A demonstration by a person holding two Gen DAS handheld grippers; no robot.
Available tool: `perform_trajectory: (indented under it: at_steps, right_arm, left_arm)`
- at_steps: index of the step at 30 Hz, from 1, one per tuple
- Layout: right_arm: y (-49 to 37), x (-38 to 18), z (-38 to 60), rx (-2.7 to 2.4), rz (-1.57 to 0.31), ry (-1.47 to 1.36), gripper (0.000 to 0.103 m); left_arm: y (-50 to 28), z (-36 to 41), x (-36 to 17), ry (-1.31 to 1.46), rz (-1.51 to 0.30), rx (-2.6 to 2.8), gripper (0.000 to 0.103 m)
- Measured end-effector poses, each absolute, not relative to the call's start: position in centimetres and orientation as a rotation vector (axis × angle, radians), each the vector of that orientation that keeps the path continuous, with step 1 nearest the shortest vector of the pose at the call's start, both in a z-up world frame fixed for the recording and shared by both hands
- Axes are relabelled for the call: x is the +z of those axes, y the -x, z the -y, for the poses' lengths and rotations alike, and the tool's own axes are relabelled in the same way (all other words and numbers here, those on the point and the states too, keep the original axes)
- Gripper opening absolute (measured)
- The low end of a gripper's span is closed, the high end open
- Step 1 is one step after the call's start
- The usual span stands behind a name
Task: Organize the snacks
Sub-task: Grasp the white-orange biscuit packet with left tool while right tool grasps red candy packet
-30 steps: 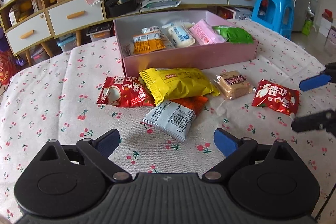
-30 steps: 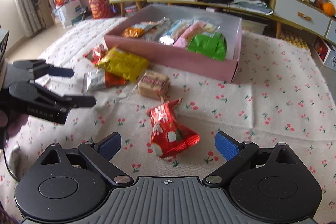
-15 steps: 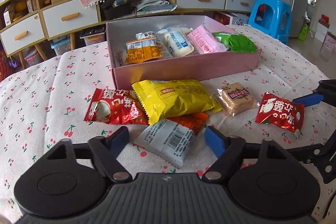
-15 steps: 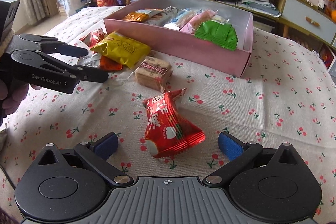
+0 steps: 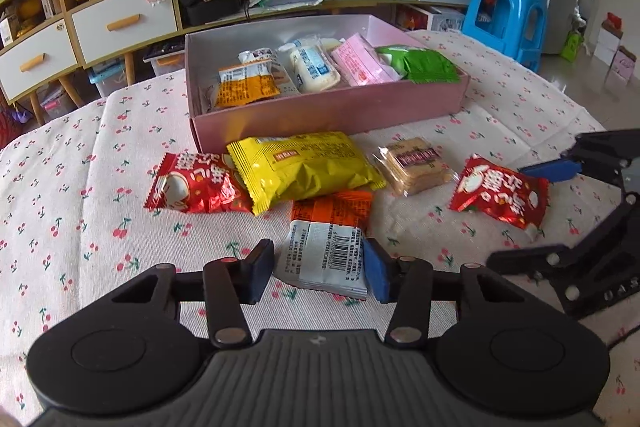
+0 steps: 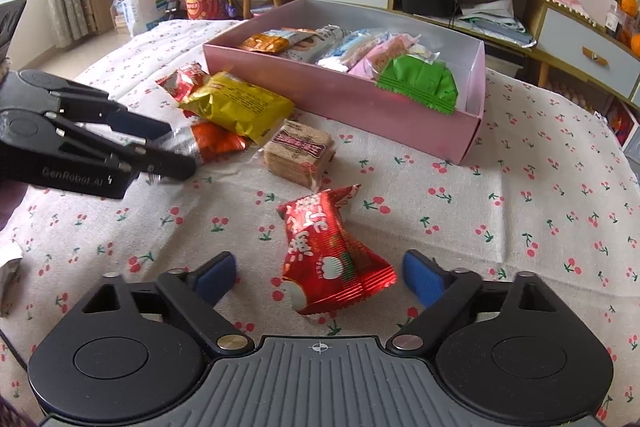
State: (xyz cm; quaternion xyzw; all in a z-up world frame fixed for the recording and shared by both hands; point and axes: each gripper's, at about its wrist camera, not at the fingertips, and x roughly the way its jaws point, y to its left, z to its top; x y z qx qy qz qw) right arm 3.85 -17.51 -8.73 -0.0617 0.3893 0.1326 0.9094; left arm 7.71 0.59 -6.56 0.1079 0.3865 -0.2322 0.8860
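Blue-padded left tongs have just been closing around the silver-and-orange packet; whether they pinch it I cannot tell. The right tongs, also narrowing, stand apart either side of a red packet. Both tilt downward. Five packets lie loose on the bench; beyond, a pink box holds at least four.

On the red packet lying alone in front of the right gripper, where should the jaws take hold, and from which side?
Grip the red packet across its puffed middle, coming down from above and the near side. It lies lengthwise away from the right gripper, long sides facing the two pads, which stand open either side of it. The crimped ends are flat and flimsy, likely to slip.
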Motion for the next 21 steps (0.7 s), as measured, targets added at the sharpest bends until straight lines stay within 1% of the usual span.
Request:
perform_trajectory:
  at_steps: [1, 2, 4, 5, 7, 8, 12, 16, 20, 21]
  right_arm:
    - [-3.8, -8.7, 17.4, 0.278, -0.800, 0.128, 0.083]
    - [-3.7, -8.6, 17.3, 0.283, -0.797, 0.129, 0.078]
    - [-3.7, -8.5, 17.0, 0.278, -0.789, 0.137, 0.074]
    - [-3.7, -8.4, 16.9, 0.276, -0.787, 0.139, 0.070]
    - [-3.6, -8.3, 16.9, 0.283, -0.792, 0.126, 0.059]
    - [-3.7, -8.2, 16.8, 0.291, -0.799, 0.113, 0.051]
    - [-3.5, -8.2, 16.5, 0.300, -0.802, 0.117, 0.050]
    - [-3.5, -8.2, 16.5, 0.296, -0.807, 0.110, 0.050]
    - [-3.6, -8.1, 16.5, 0.294, -0.808, 0.108, 0.050]
    - [-3.6, -8.1, 16.5, 0.292, -0.810, 0.108, 0.050]
  left_arm:
    - [-7.4, -0.6, -6.5, -0.231, -0.810, -0.488, 0.045]
    - [-7.2, -0.6, -6.4, -0.236, -0.818, -0.494, 0.045]
    - [-6.7, -0.5, -6.3, -0.244, -0.836, -0.504, 0.045]
    - [-6.5, -0.4, -6.2, -0.247, -0.851, -0.511, 0.045]
    - [-6.0, -0.2, -6.0, -0.257, -0.875, -0.531, 0.045]
    - [-5.7, -0.1, -6.0, -0.264, -0.883, -0.544, 0.045]
    - [-4.9, 0.6, -6.2, -0.292, -0.876, -0.566, 0.048]
    - [-5.0, 1.3, -6.4, -0.296, -0.871, -0.553, 0.053]
    - [-5.0, 1.8, -6.4, -0.300, -0.868, -0.537, 0.054]
    - [-5.0, 1.8, -6.4, -0.302, -0.867, -0.533, 0.051]
